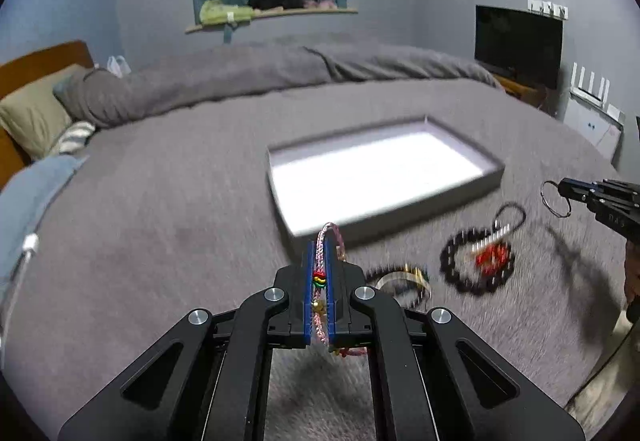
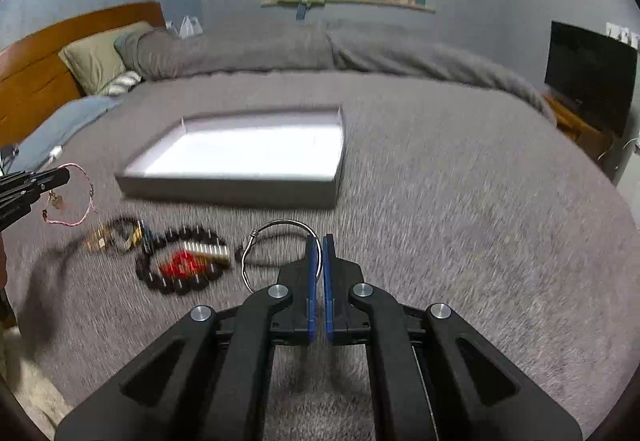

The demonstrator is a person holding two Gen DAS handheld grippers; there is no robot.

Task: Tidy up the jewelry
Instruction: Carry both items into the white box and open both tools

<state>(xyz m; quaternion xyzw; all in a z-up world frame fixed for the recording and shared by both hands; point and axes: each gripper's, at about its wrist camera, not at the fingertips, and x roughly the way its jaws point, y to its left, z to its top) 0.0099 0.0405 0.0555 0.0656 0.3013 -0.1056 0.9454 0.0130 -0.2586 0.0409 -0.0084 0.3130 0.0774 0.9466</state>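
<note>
Lower centre of the left view, the left tool (image 1: 320, 261) is clamped on a pink braided cord bracelet (image 1: 329, 237). Centre, the shallow white-lined grey tray (image 1: 494, 179) looks empty. Right, a black beaded bracelet (image 1: 460, 273) and other pieces lie on the grey bed blanket (image 1: 160, 221). In the right view's lower centre, the right tool (image 2: 319, 253) pinches a thin silver wire bangle (image 2: 280, 225). Judged so, sorting has barely begun.

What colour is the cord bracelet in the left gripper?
Pink cord bracelet, with red, yellow and green beads; left wrist view shows it best.
</note>
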